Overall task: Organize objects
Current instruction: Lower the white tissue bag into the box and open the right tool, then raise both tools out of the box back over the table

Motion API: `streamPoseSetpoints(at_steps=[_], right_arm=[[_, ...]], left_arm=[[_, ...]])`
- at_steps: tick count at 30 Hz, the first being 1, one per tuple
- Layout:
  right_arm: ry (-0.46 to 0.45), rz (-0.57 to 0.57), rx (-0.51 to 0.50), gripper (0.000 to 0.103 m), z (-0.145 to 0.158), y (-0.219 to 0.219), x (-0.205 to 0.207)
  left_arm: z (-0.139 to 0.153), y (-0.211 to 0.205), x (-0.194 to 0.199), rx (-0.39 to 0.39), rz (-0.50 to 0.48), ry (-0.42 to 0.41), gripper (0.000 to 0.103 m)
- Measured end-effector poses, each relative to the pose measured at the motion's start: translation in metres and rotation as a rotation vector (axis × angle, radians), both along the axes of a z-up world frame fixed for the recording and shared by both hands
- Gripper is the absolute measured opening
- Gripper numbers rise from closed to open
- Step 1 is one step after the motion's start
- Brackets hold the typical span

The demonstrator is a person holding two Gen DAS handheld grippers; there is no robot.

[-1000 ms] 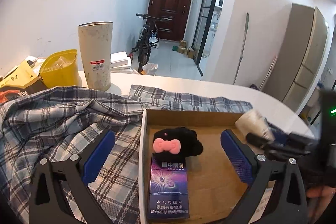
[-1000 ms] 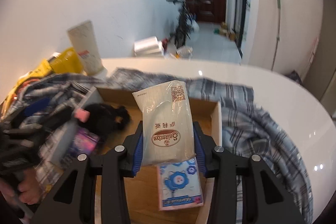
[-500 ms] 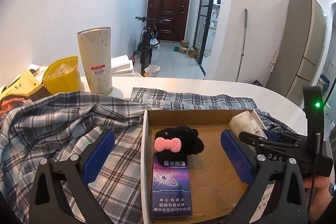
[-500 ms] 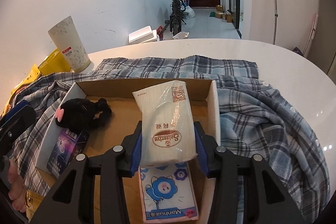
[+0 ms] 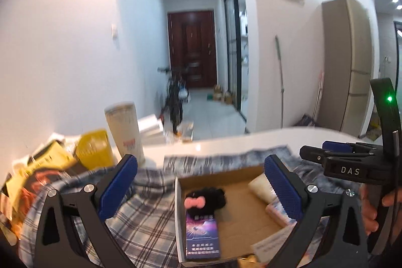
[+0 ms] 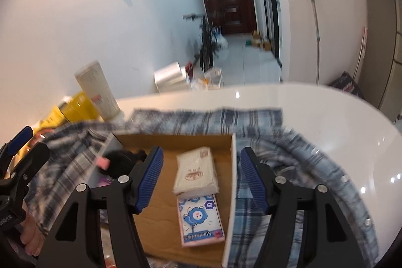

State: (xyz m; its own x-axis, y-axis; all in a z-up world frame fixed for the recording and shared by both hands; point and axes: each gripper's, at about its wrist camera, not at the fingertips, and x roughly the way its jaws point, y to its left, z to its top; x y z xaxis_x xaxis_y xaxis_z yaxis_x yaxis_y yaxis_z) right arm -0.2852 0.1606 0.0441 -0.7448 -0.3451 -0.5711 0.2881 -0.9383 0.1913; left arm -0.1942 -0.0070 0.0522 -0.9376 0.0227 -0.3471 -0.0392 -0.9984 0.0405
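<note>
Cardboard box (image 6: 176,140) holds white tissue pack (image 6: 194,173) atop pink tissue pack (image 6: 201,222), black plush (image 5: 208,196), purple carton (image 5: 202,235). Right hand-held gripper (image 6: 198,180) has just been opening, nothing between its jaws; left hand-held gripper (image 5: 201,182) spread apart, empty.

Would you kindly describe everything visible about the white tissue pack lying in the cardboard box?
The white tissue pack is a soft, plump packet in translucent plastic wrap, with an oval red logo, some printed characters and a small square code near its far corner. It lies flat in the cardboard box, close to that side wall, its near edge overlapping the pink pack with blue flowers. The right gripper has just been opening; its pads stand clear on either side and nothing is gripped.
</note>
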Motion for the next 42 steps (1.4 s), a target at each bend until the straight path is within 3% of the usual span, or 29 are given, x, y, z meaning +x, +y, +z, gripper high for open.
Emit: streamPoseSetpoints(at_steps=[8,13,15,18,21,26,30,39,42], right_arm=[[0.227,0.056,0.007,0.073,0.059,0.007,0.08],[0.33,0.049,-0.029,0.091,0.067,0.013,0.122],[0.389,-0.008,-0.016,0.101,0.065,0.014,0.133],[0.503,-0.085,-0.007,0.103,0.058,0.013,0.144],[0.57,-0.114,0.034,0.103,0.05,0.01,0.148],[0.507,-0.073,0.069,0.103,0.035,0.007,0.139],[0.44,-0.028,0.034,0.103,0.031,0.008,0.132],[0.44,-0.042,0.058,0.103,0.028,0.009,0.138],[0.445,-0.05,0.069,0.103,0.027,0.009,0.139]], left_arm=[[0.035,0.007,0.066,0.049,0.002,0.123,0.103],[0.02,0.01,0.1,0.026,0.005,0.204,0.103],[0.01,0.016,0.098,-0.013,0.005,0.201,0.103],[-0.008,0.017,0.087,-0.042,0.044,0.189,0.103],[-0.019,0.004,0.081,0.064,0.027,0.131,0.103],[-0.02,-0.018,0.088,0.175,0.071,0.157,0.103],[-0.019,-0.027,0.09,0.232,0.069,0.159,0.103],[-0.026,-0.016,0.079,0.232,-0.019,0.05,0.103],[-0.033,-0.01,0.076,0.236,-0.005,0.007,0.103]])
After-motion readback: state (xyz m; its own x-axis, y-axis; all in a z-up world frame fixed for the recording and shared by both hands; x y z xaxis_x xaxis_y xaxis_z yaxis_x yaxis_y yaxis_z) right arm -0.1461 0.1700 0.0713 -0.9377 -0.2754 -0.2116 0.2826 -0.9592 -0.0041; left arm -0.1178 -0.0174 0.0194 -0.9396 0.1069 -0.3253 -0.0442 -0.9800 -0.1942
